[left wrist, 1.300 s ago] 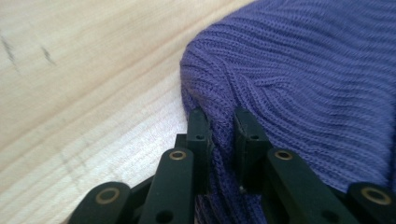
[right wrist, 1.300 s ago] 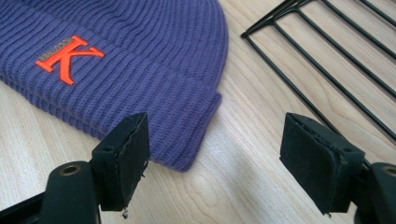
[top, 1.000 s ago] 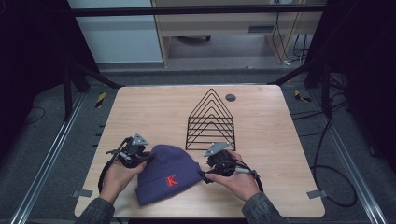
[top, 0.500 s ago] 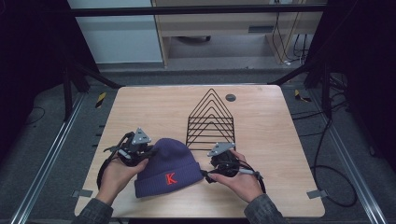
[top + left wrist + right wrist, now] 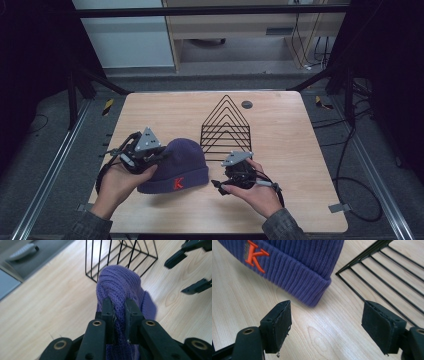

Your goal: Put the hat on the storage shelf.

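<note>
A purple knit beanie (image 5: 180, 162) with an orange K on its cuff lies at the front middle of the wooden table. My left gripper (image 5: 159, 157) is shut on a fold of the beanie's knit (image 5: 117, 282) at its left side, and in the left gripper view (image 5: 119, 304) the fabric is bunched and lifted between the pads. To the right of the cuff, my right gripper (image 5: 218, 187) stands open and points at it. Its jaws (image 5: 327, 320) hold nothing, and the cuff's corner (image 5: 317, 287) lies just ahead of them on the wood.
A black wire rack (image 5: 226, 127) with pointed loops stands just behind the beanie, also in the right gripper view (image 5: 387, 277). A small dark disc (image 5: 246, 104) lies near the table's far edge. Bare table (image 5: 295, 150) stretches to the right.
My left gripper has risen with the beanie's left side in its grip, lifting and bunching the fabric. The right gripper has stayed where it was, open.
</note>
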